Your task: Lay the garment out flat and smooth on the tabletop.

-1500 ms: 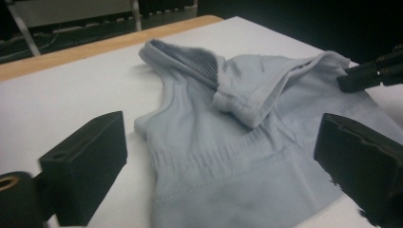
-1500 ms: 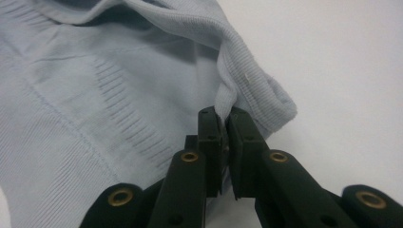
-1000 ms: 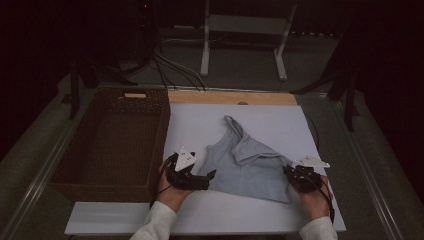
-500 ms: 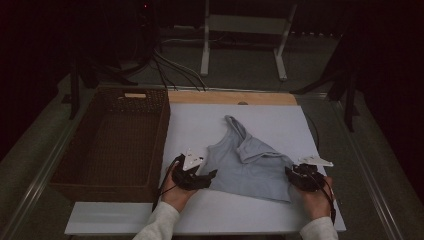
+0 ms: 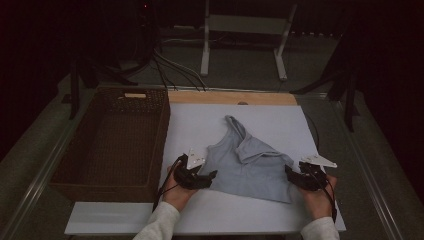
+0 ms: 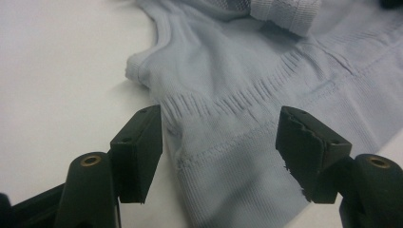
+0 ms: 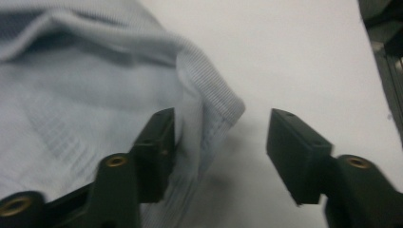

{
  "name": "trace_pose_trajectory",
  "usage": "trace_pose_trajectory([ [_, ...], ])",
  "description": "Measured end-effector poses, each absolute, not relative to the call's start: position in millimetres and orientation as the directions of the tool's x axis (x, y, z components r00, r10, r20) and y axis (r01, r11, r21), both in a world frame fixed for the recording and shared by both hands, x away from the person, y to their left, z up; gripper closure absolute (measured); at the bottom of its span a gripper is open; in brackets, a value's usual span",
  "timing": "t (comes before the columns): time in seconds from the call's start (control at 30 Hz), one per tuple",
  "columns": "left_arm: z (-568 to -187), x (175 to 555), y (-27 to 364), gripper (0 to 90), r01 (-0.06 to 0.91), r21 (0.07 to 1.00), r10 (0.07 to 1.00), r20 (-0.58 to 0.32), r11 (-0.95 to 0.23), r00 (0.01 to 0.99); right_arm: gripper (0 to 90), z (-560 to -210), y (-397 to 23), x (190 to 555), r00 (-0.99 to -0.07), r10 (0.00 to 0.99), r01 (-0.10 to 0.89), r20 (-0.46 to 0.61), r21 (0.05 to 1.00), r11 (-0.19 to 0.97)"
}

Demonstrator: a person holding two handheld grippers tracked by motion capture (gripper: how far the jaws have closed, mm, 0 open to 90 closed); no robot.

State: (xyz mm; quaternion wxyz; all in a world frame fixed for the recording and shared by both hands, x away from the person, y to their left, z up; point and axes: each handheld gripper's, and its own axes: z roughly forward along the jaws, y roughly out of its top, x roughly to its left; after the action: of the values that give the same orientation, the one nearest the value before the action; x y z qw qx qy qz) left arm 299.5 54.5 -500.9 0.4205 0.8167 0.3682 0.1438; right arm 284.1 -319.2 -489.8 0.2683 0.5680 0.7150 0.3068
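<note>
Two tools [image 5: 214, 176] [image 5: 288, 171] astride grey top's [image 5: 245, 167] ribbed hem [image 6: 228, 175]

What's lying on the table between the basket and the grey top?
In the high view, the left hand-held gripper lies between basket and top, at the top's corner; farther back, bare white table.

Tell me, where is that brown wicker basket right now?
In the high view the wicker basket stands at the table's left, beside the white board bearing the grey top.

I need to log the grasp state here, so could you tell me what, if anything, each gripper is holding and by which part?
Nothing is held. The left gripper stands open around the grey top's hem; the right gripper, its jaws just opening, is open at the other corner.
</note>
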Motion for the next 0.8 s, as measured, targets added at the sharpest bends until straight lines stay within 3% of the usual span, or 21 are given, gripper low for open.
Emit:
trace_pose_trajectory([
  [0.1, -503.2, 301.5, 53.9, 31.2, 0.484, 0.790, 0.720, -0.080, -0.376, 0.689, 34.9, -485.1, -319.8, 282.3, -0.211, 0.977, 0.622, -0.027, 0.768, 0.155],
  [0.17, -506.0, 303.9, 53.4, 25.3, 0.503, 0.777, 0.719, -0.095, -0.379, 0.688, 31.1, -481.2, -318.9, 279.7, -0.225, 0.974, 0.595, -0.029, 0.787, 0.161],
  [0.33, -509.7, 305.9, 50.6, 22.8, 0.528, 0.748, 0.715, -0.104, -0.401, 0.691, 27.5, -479.5, -315.8, 278.0, -0.253, 0.967, 0.575, -0.029, 0.800, 0.174],
  [0.5, -511.5, 305.2, 48.2, 62.5, 0.536, 0.712, 0.719, -0.063, -0.454, 0.692, 26.6, -480.0, -313.4, 277.7, -0.278, 0.960, 0.566, -0.043, 0.800, 0.200],
  [0.53, -511.5, 305.2, 48.2, 68.5, 0.536, 0.712, 0.719, -0.063, -0.454, 0.692, 26.6, -480.0, -313.4, 277.7, -0.278, 0.960, 0.566, -0.043, 0.800, 0.200],
  [0.57, -510.5, 304.5, 48.4, 68.5, 0.535, 0.711, 0.718, -0.062, -0.455, 0.693, 26.8, -480.2, -313.6, 277.8, -0.278, 0.960, 0.568, -0.042, 0.798, 0.200],
  [0.63, -508.7, 303.5, 49.2, 81.6, 0.538, 0.708, 0.714, -0.068, -0.458, 0.697, 27.9, -481.7, -314.3, 278.6, -0.280, 0.959, 0.580, -0.043, 0.788, 0.205],
  [0.8, -504.7, 298.2, 49.9, 84.0, 0.528, 0.712, 0.704, -0.066, -0.464, 0.707, 33.3, -483.4, -313.9, 277.0, -0.309, 0.950, 0.594, -0.043, 0.772, 0.229],
])
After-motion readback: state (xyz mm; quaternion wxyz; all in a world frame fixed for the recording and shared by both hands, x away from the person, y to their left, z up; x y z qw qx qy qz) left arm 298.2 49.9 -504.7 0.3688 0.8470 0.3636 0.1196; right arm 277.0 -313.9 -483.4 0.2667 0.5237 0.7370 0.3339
